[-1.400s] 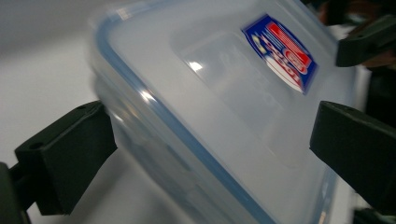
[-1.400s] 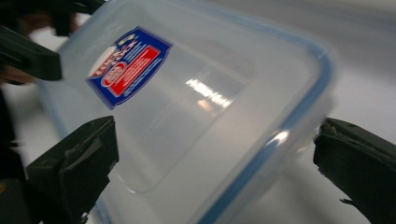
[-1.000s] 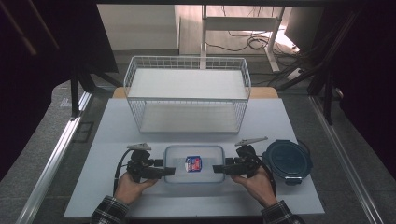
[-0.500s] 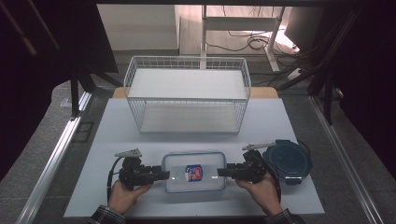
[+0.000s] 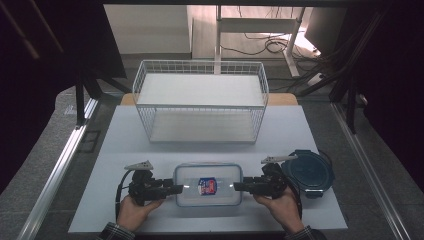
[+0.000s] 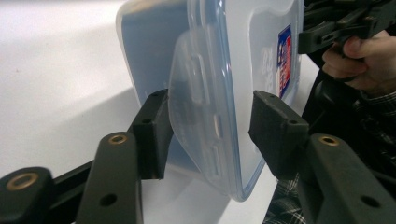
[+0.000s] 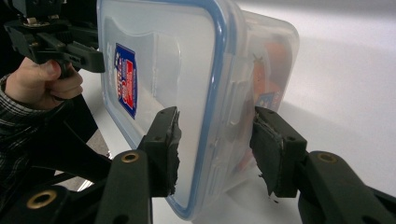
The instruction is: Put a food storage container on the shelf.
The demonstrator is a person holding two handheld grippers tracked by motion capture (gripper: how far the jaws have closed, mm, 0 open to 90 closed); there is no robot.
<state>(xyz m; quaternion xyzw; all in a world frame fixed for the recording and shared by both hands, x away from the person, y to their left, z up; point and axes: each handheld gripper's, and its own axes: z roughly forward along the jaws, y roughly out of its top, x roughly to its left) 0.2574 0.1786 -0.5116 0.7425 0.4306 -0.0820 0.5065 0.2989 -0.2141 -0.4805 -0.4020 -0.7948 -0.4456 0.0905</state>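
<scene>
A clear rectangular container (image 5: 208, 185) with a blue-rimmed lid and a red-and-blue sticker lies near the table's front edge. My left gripper (image 5: 176, 189) is at its left end and my right gripper (image 5: 239, 186) at its right end. In the left gripper view the jaws of the left gripper (image 6: 210, 130) straddle the container (image 6: 224, 70) across its end latch flap. They have just eased open slightly with the end still between them. In the right gripper view the right gripper (image 7: 215, 149) has been closing on the container (image 7: 177, 60), one pad on the lid and one by the base.
A white wire basket (image 5: 200, 106) stands at the back middle of the white table (image 5: 125, 135). A round dark-blue lidded container (image 5: 306, 172) sits just right of my right hand. The table's front edge runs close under both hands.
The container and both grippers have shifted a little toward the front edge. Both pairs of jaws have narrowed around the container's ends.
</scene>
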